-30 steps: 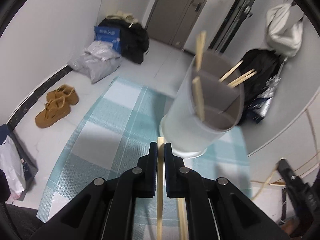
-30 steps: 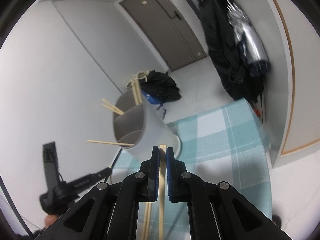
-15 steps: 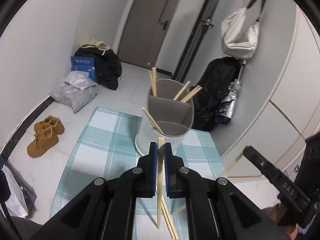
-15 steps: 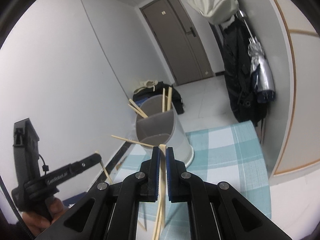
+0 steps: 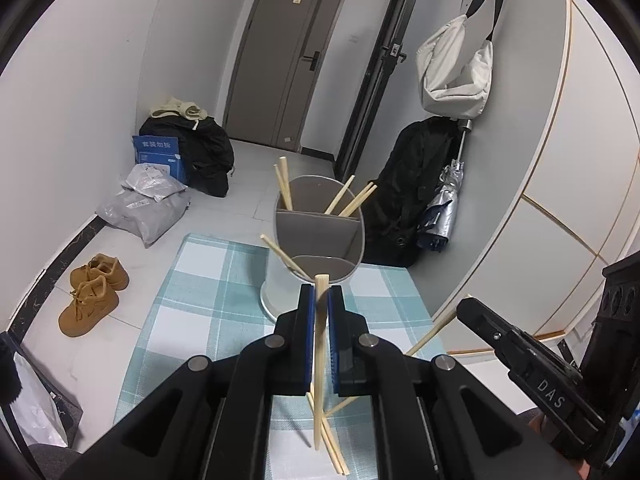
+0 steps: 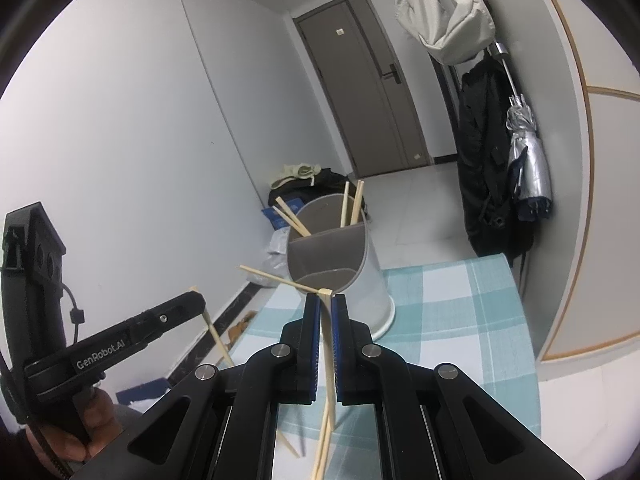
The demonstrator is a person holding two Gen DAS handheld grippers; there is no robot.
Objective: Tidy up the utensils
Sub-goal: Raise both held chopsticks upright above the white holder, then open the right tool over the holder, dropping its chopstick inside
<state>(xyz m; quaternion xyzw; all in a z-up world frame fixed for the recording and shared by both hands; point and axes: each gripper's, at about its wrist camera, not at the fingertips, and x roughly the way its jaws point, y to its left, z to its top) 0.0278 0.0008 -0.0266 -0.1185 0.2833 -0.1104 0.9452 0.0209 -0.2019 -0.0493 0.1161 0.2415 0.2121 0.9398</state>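
A white and grey utensil holder [image 5: 280,280] [image 6: 372,280] with divided compartments stands upright on the teal checked tablecloth [image 5: 200,320] [image 6: 460,312]. Several wooden chopsticks lean in it. My left gripper [image 5: 319,292] is shut on a single chopstick [image 5: 318,360], just short of the holder's near rim. My right gripper [image 6: 326,300] is shut on another chopstick [image 6: 329,344], equally close to the holder. Each gripper shows in the other's view: the right gripper [image 5: 466,308] and the left gripper [image 6: 196,300], both with a chopstick pinched. Loose chopsticks [image 5: 334,448] [image 6: 290,444] lie on the cloth below.
Beyond the table's left edge, brown shoes [image 5: 94,292], grey plastic bags [image 5: 144,208] and a black bag with a blue box [image 5: 192,152] lie on the floor. A black coat and folded umbrella [image 5: 444,204] hang at the right wall under a white bag [image 5: 456,68]. A hand [image 6: 80,428] holds the left gripper.
Both grippers have risen and drawn back from the holder, rolling until the holder looks upright instead of tilted. Each still pinches its chopstick. The other gripper has come into each view.
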